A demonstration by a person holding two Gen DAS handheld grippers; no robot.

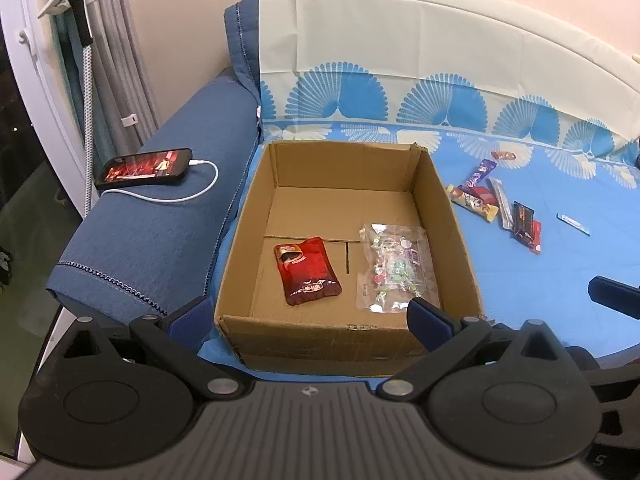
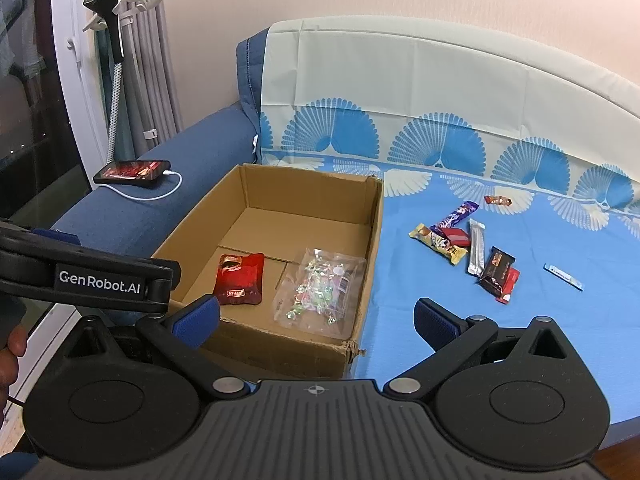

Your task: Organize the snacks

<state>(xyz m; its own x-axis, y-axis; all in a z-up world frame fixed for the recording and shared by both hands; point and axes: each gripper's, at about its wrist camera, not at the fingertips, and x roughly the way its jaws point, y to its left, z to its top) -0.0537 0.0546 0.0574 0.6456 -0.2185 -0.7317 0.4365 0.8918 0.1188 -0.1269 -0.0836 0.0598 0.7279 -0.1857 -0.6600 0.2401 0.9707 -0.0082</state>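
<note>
Snacks (image 2: 466,240) lie scattered on a blue fan-patterned sheet (image 2: 520,340) beside a cardboard box (image 1: 240,264) holding a red pouch (image 1: 306,270) and a clear candy bag (image 1: 394,268). Left gripper (image 1: 308,316) and right gripper (image 2: 316,316): fingers spread, empty. Phone (image 1: 146,168) charging on the blue armrest (image 1: 140,240).

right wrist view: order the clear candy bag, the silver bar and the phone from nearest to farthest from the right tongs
1. clear candy bag: in the cardboard box, just ahead of the open right tongs.
2. silver bar: on the blue sheet, ahead to the right.
3. phone: on the sofa arm, far left.
</note>
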